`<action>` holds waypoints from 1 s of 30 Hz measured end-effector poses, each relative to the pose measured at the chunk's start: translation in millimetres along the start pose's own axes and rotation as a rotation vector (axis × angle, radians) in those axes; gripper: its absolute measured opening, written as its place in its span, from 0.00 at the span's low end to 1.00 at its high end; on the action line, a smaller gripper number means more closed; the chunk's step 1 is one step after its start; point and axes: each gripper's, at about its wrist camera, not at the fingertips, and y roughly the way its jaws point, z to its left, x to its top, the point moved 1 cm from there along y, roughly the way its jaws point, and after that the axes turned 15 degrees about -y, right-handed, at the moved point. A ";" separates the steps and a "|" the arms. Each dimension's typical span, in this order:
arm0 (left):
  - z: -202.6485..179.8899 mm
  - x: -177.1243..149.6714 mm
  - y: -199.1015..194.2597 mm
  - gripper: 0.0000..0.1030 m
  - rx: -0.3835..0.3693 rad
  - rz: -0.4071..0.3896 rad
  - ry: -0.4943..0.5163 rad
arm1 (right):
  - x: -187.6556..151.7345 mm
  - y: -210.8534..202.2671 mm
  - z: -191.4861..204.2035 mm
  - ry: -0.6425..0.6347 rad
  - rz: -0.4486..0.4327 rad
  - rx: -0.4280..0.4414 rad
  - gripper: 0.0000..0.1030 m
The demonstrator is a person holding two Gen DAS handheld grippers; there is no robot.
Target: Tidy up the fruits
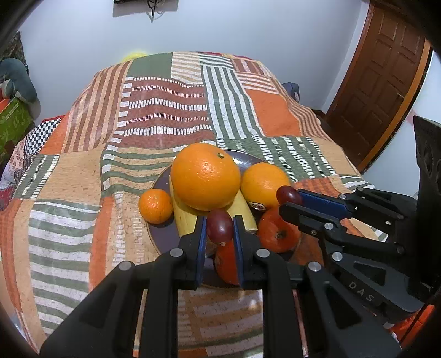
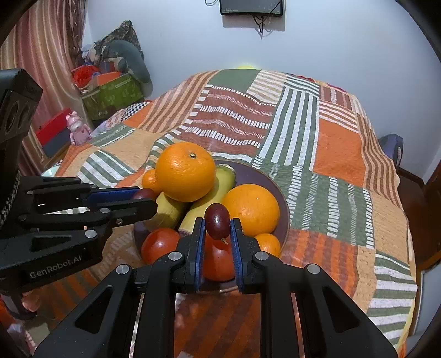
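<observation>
A dark plate [image 1: 161, 236] [image 2: 264, 176] on the patchwork cloth holds a big orange [image 1: 205, 176] [image 2: 185, 171], a second orange [image 1: 263, 184] [image 2: 252, 209], bananas [image 1: 187, 217] [image 2: 209, 201], small mandarins [image 1: 155, 206] [image 2: 268, 243] and two tomatoes [image 1: 278, 234] [image 2: 160, 245]. My left gripper [image 1: 219, 228] [image 2: 144, 199] is shut on a dark red grape [image 1: 219, 228] [image 2: 143, 193] just above the plate's near side. My right gripper [image 2: 217, 224] [image 1: 289, 199] is shut on another dark red grape [image 2: 217, 224] [image 1: 288, 195] over the tomatoes.
The patchwork-covered table [image 1: 69, 179] [image 2: 344, 192] spreads around the plate. A wooden door [image 1: 386, 77] stands at the right. Boxes and toys [image 2: 110, 88] are piled at the left by a curtain. A dark device [image 2: 250, 7] hangs on the far wall.
</observation>
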 end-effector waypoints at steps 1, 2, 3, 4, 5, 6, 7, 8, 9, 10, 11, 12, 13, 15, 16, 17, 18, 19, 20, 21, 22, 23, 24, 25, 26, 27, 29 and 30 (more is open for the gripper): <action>0.6 0.6 2.7 0.18 0.001 0.003 -0.002 | 0.2 2.4 -0.7 0.002 0.003 0.003 0.16; 1.2 1.4 5.6 0.18 0.001 0.007 -0.006 | 0.0 4.9 -1.4 0.005 0.007 0.007 0.16; 1.7 1.9 8.0 0.18 -0.003 0.010 -0.013 | -0.3 7.3 -1.7 0.006 0.009 0.008 0.16; 2.1 2.2 10.4 0.18 -0.009 0.014 -0.020 | -0.1 9.0 -2.2 0.005 0.011 0.009 0.16; 2.0 2.0 12.2 0.18 -0.012 0.017 -0.025 | -0.6 11.3 -2.1 0.005 0.016 0.011 0.16; 2.1 2.0 14.4 0.18 -0.014 0.022 -0.028 | -0.7 13.0 -2.6 0.005 0.018 0.012 0.16; 1.8 1.4 17.5 0.18 -0.015 0.029 -0.029 | -0.8 14.6 -2.9 0.005 0.020 0.013 0.16; 1.6 0.7 19.7 0.18 -0.013 0.035 -0.029 | -1.2 16.1 -3.1 0.007 0.022 0.009 0.16; 1.7 -0.2 21.5 0.18 -0.011 0.040 -0.029 | -1.7 16.6 -3.0 0.005 0.021 0.011 0.17; 2.0 -1.2 24.5 0.18 -0.013 0.055 -0.030 | -1.9 16.1 -2.6 -0.003 0.021 0.008 0.17; 2.6 -2.3 28.2 0.18 -0.023 0.078 -0.036 | -1.8 16.2 -2.5 -0.009 0.022 0.008 0.17; 3.0 -2.3 29.3 0.20 -0.027 0.081 -0.040 | -1.8 16.0 -2.5 -0.013 0.024 0.009 0.18; 2.3 -2.9 28.9 0.21 -0.024 0.080 -0.037 | -1.7 16.0 -2.6 -0.013 0.027 0.010 0.19; 1.8 -2.9 27.5 0.21 -0.016 0.076 -0.032 | -2.0 15.1 -3.4 -0.008 0.029 0.011 0.24; 1.8 -2.6 25.3 0.21 -0.013 0.071 -0.034 | -2.1 14.3 -4.0 -0.006 0.027 0.012 0.24; 2.4 -2.2 23.1 0.21 -0.013 0.067 -0.037 | -2.2 12.4 -4.5 -0.003 0.025 0.009 0.24; 3.2 -1.3 19.5 0.21 -0.015 0.062 -0.044 | -2.2 10.5 -5.1 0.000 0.021 0.006 0.24; 3.9 -0.6 15.2 0.21 -0.017 0.056 -0.050 | -2.0 6.0 -6.5 0.006 0.012 0.003 0.24; 4.4 0.3 9.1 0.21 -0.020 0.046 -0.054 | -1.6 1.8 -7.2 0.011 0.003 0.000 0.24; 4.1 1.5 1.9 0.21 -0.020 0.030 -0.056 | -0.9 -2.7 -8.6 0.016 -0.007 -0.003 0.24; 4.0 2.1 -3.7 0.21 -0.020 0.018 -0.057 | 0.0 -7.9 -9.6 0.022 -0.017 -0.006 0.24; 3.4 2.9 -12.5 0.21 -0.023 0.002 -0.056 | 0.6 -15.7 -11.0 0.029 -0.032 -0.012 0.24; 2.5 3.2 -19.7 0.21 -0.028 -0.010 -0.054 | 1.5 -22.0 -11.5 0.034 -0.044 -0.018 0.24; 1.0 3.5 -31.5 0.21 -0.034 -0.029 -0.050 | 2.6 -31.0 -11.7 0.040 -0.061 -0.025 0.24; -0.5 3.7 -39.7 0.21 -0.036 -0.043 -0.045 | 3.9 -39.5 -11.3 0.044 -0.076 -0.029 0.24; -2.4 3.4 -48.2 0.21 -0.035 -0.059 -0.040 | 4.7 -49.7 -10.6 0.047 -0.093 -0.036 0.24; -6.9 3.2 -70.9 0.21 -0.036 -0.103 -0.028 | 6.1 -67.0 -8.9 0.050 -0.123 -0.054 0.24; -8.6 3.1 -81.4 0.21 -0.039 -0.122 -0.025 | 6.8 -79.4 -7.0 0.051 -0.143 -0.062 0.24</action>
